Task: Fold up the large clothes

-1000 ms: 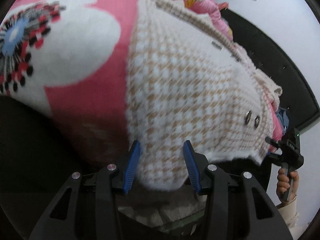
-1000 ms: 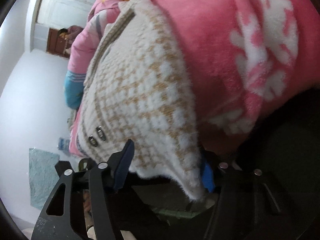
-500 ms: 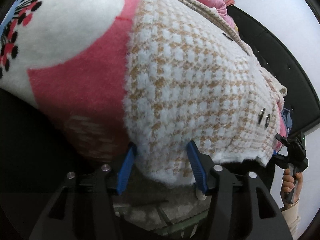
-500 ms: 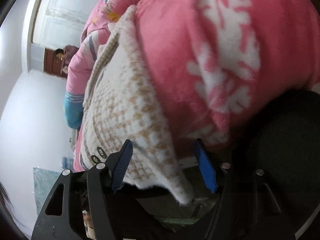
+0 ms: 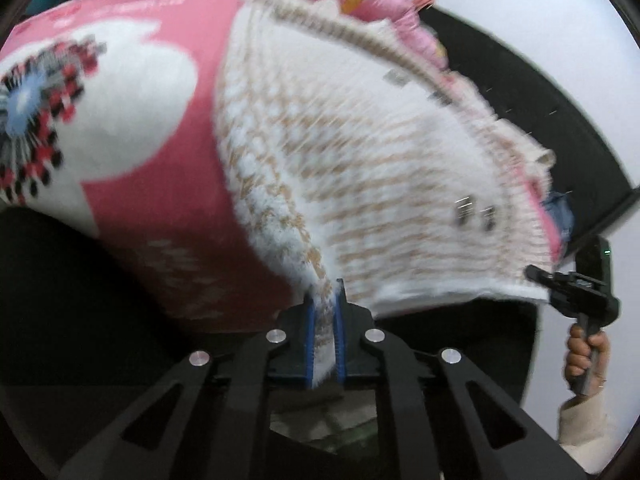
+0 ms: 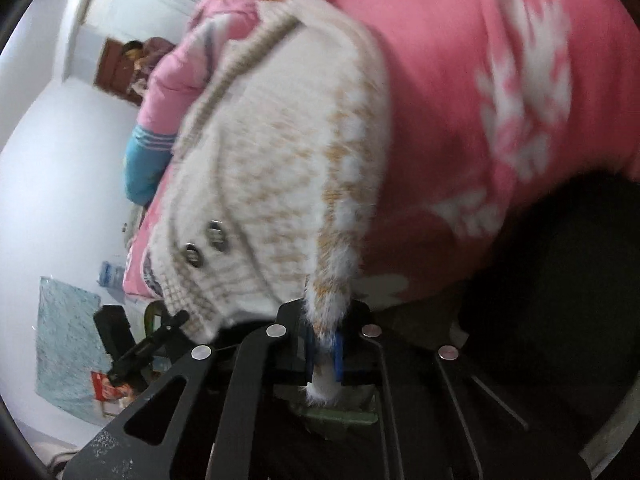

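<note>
Left wrist view, far left: pink fleece blanket with white patches and a red, black and blue flower print covers the surface under the work. Lying on it, centre to right, is the fuzzy white knit cardigan with a tan houndstooth pattern, spread wide, its ribbed edge along the top; two small dark metal buttons sit near its right end. At lower centre the left gripper has just been closing, and its blue pads now pinch a bunched corner of the cardigan's near hem between them. At the right edge, the right gripper meets the hem's other corner, and a hand in a cream sleeve holds its handle. Frame is motion-blurred. Right wrist view, left side: white wall, a pale blue mat on the floor, and the left gripper's black body at the cardigan's far corner. Centre: the cardigan hangs in a fold down into the right gripper, whose jaws have likewise just been closing and now clamp a fluffy hem corner. Right: the pink blanket lies beneath and beside the knit.
</note>
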Tool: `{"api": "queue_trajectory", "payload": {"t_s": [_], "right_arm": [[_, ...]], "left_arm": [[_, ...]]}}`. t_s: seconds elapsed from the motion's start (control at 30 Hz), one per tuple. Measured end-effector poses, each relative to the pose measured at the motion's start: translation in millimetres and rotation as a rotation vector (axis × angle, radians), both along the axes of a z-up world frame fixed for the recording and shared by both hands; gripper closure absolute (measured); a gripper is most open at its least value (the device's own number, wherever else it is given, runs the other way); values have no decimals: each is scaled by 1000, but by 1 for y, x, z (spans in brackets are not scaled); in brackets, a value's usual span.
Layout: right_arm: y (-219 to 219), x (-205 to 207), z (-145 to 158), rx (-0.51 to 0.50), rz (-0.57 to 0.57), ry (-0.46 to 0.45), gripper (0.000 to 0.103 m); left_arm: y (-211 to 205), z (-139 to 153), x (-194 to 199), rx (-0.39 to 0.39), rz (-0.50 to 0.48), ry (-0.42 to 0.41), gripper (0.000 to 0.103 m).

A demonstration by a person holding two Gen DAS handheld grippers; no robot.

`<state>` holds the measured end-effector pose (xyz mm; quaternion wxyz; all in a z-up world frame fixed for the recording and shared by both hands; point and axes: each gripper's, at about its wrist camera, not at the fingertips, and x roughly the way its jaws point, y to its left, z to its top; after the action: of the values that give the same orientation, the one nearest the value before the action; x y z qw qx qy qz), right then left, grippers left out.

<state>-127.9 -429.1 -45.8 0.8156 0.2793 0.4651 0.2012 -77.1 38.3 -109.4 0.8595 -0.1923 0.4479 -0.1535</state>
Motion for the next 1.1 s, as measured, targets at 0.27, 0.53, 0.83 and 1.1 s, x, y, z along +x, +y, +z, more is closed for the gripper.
{"api": "queue_trajectory", "payload": {"t_s": [0.27, 0.53, 0.83, 1.1], "right_arm": [[4, 12, 48, 31, 13, -152, 98], [5, 70, 80, 83, 6, -241, 98], [12, 154, 82, 114, -53, -233, 98], [14, 214, 33, 79, -101, -104, 97]], "left_arm": [[17, 78, -10, -127, 17, -215, 96], [27, 111, 44, -133, 74, -285, 96], [59, 102, 112, -157, 168, -244, 96], [72, 70, 157, -133, 222, -147, 92]]}}
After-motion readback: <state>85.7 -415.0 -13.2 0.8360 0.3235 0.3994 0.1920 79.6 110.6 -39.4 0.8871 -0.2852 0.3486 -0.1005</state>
